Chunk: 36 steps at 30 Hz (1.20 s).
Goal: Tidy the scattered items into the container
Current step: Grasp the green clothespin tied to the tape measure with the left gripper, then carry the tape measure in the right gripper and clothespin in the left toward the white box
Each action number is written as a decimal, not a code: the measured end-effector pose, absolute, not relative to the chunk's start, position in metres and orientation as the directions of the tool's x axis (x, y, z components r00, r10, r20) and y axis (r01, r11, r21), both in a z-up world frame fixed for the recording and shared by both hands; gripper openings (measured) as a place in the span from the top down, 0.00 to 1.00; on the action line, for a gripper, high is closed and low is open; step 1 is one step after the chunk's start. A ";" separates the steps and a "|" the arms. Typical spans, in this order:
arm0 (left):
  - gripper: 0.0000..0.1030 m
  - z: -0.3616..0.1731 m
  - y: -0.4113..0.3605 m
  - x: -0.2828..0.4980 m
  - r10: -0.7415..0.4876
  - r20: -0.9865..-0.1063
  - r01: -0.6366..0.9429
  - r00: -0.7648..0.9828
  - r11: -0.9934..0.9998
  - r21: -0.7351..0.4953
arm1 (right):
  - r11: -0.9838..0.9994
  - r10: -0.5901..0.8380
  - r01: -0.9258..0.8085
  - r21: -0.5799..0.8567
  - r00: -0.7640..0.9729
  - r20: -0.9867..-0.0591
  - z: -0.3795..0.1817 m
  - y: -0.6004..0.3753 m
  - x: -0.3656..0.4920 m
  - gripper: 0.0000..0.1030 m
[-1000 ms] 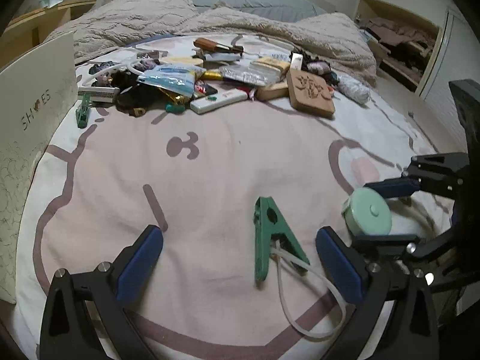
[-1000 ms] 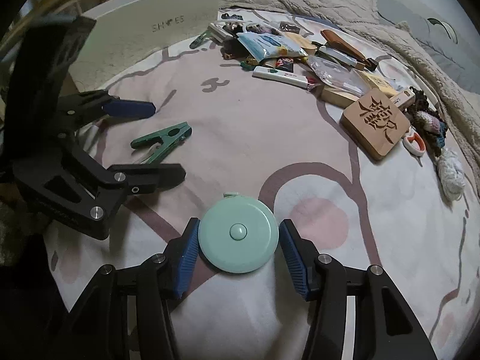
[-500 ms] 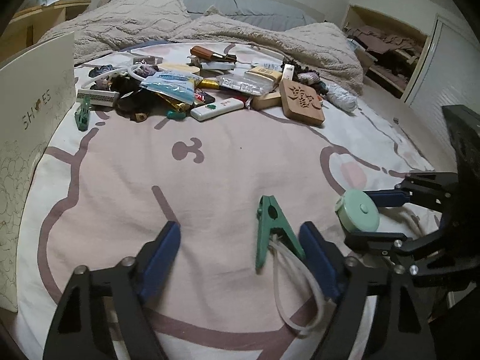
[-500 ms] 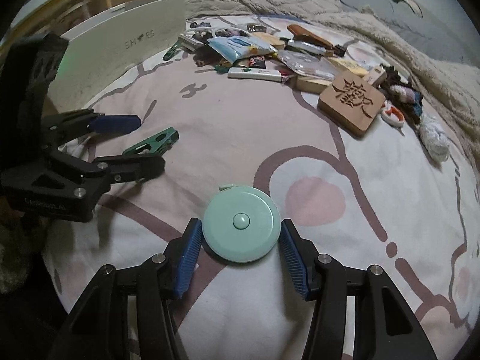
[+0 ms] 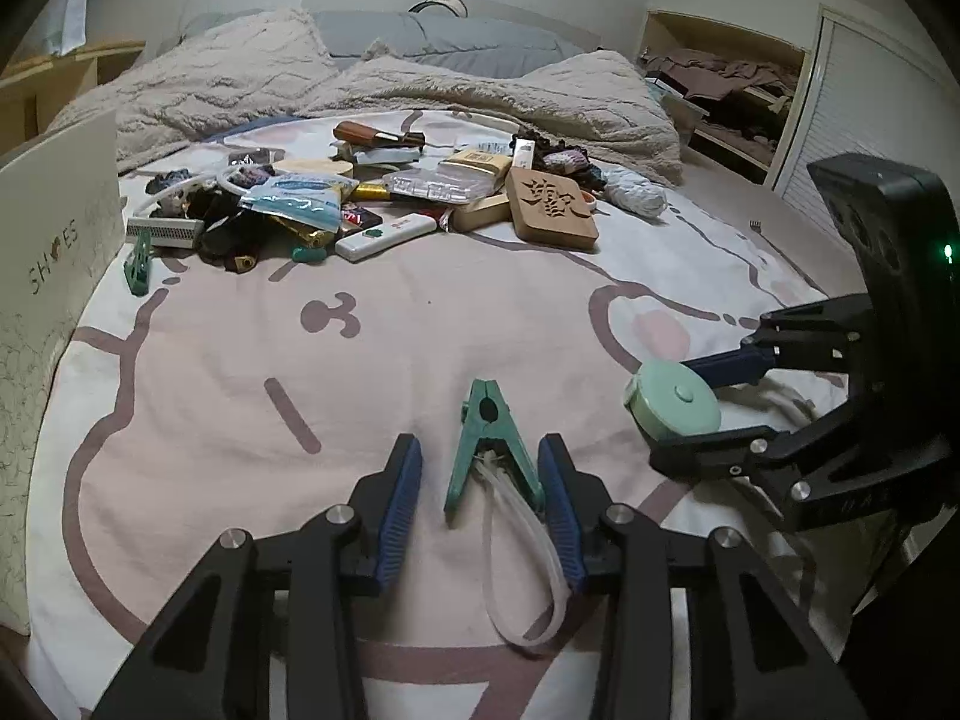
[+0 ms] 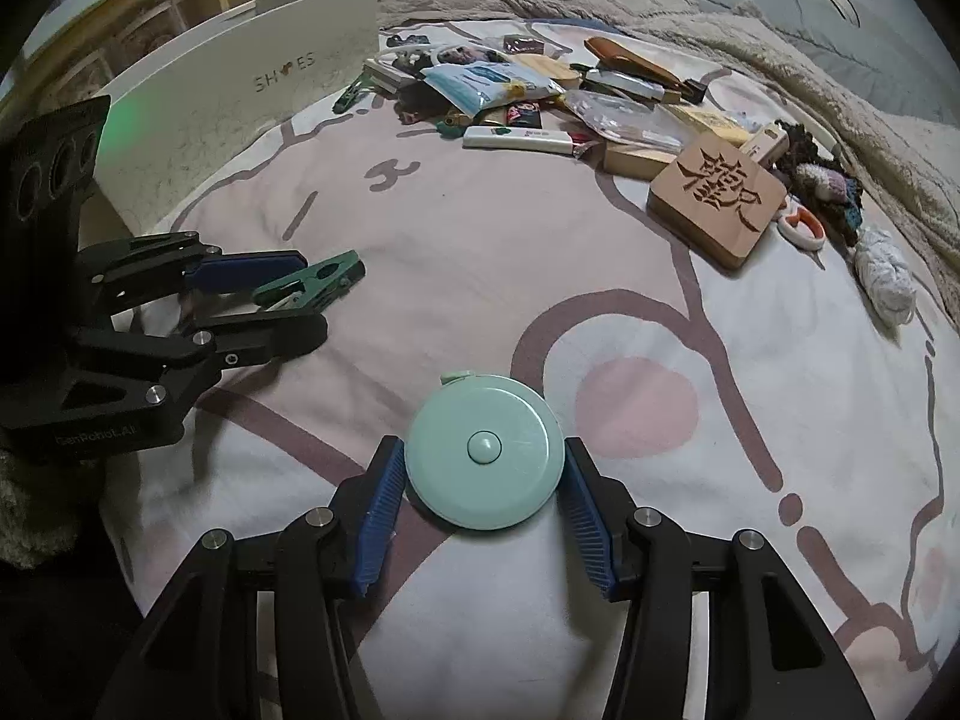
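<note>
A green clothes peg (image 5: pixel 489 420) lies on the pink bedspread with a clear tube loop (image 5: pixel 522 570) threaded through it. My left gripper (image 5: pixel 480 450) straddles the peg and its jaws are closing; the right pad touches the peg's handle, while a gap remains at the left pad. From the right wrist the peg (image 6: pixel 312 285) shows between the left gripper's (image 6: pixel 309 297) fingers. My right gripper (image 6: pixel 480 456) is shut on a round mint tape measure (image 6: pixel 483 450), a pad pressing on each side. The tape measure (image 5: pixel 672 405) sits to the right of the peg. The white shoe box (image 5: pixel 54 252) stands at the left.
A pile of scattered items (image 5: pixel 360 198) lies at the far side of the bedspread, among them a carved wooden block (image 5: pixel 552 207), a white remote (image 5: pixel 384 237) and a second green peg (image 5: pixel 139 264). A crumpled beige blanket (image 5: pixel 480 96) lies behind. Shelves stand at the far right.
The left gripper's jaws have narrowed from wide apart to close around the green peg. The right gripper keeps its hold on the tape measure in the same spot.
</note>
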<state>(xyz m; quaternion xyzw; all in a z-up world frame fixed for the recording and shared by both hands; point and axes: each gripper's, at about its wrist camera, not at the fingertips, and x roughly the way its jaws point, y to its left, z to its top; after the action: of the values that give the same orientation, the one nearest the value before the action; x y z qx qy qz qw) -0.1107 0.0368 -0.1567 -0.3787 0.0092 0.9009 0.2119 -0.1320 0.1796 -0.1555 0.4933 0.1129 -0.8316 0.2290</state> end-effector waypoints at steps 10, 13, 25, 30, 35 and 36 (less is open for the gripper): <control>0.70 -0.159 0.043 -0.107 0.367 -0.671 -0.409 -0.645 -0.907 -0.103 | -0.861 -0.283 0.508 0.036 -0.417 -0.864 -0.154 0.181 -0.130 0.51; 0.71 -0.159 0.043 -0.106 0.366 -0.669 -0.409 -0.646 -0.907 -0.101 | -0.862 -0.284 0.506 0.039 -0.418 -0.863 -0.154 0.180 -0.130 0.51; 0.71 -0.153 0.043 -0.103 0.375 -0.657 -0.415 -0.654 -0.904 -0.103 | -0.866 -0.310 0.496 0.066 -0.428 -0.849 -0.151 0.180 -0.132 0.51; 0.71 -0.148 0.042 -0.101 0.381 -0.653 -0.418 -0.654 -0.902 -0.108 | -0.864 -0.324 0.499 0.067 -0.450 -0.832 -0.144 0.180 -0.131 0.51; 0.71 -0.142 0.040 -0.099 0.381 -0.644 -0.412 -0.663 -0.904 -0.111 | -0.866 -0.332 0.495 0.067 -0.469 -0.818 -0.138 0.180 -0.132 0.51; 0.71 -0.140 0.039 -0.099 0.380 -0.642 -0.409 -0.666 -0.906 -0.112 | -0.868 -0.332 0.492 0.067 -0.473 -0.816 -0.137 0.180 -0.133 0.51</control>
<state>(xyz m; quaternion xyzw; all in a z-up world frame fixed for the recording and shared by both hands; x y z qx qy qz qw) -0.0991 0.0388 -0.1399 -0.3467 0.0209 0.9125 0.2163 -0.1327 0.1805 -0.1369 0.4533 0.0887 -0.8535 0.2413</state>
